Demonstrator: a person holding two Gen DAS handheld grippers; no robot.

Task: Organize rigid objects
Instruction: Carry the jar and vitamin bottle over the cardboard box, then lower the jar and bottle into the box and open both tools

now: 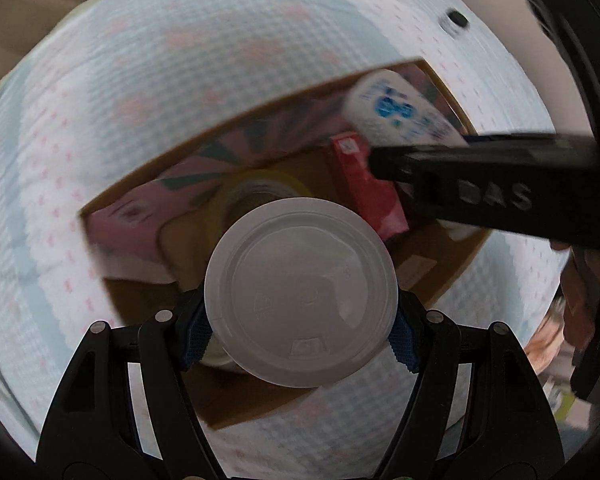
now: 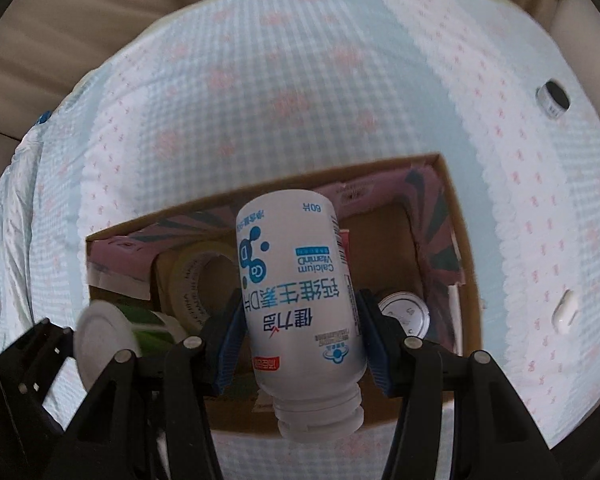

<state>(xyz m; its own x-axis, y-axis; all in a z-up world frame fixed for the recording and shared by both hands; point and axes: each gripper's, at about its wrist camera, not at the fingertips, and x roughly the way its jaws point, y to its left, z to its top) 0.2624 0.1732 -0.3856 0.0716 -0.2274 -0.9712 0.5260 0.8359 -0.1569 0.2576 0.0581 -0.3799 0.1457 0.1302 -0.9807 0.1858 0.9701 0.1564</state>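
With your left gripper point(image 1: 300, 320) clamped on the white-lidded jar point(image 1: 300, 300) and your right gripper point(image 2: 300, 336) squeezing the white vitamin bottle point(image 2: 296, 280), both above the crowded cardboard box point(image 2: 466, 280), either could foul the tape roll point(image 2: 198, 276).

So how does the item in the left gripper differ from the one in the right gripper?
The left gripper holds a green-labelled container with a wide white lid; the right gripper holds a taller white vitamin bottle printed in blue. The container's lid is on; the bottle shows bare neck threads and no cap. Both are clamped between blue pads above the open cardboard box.
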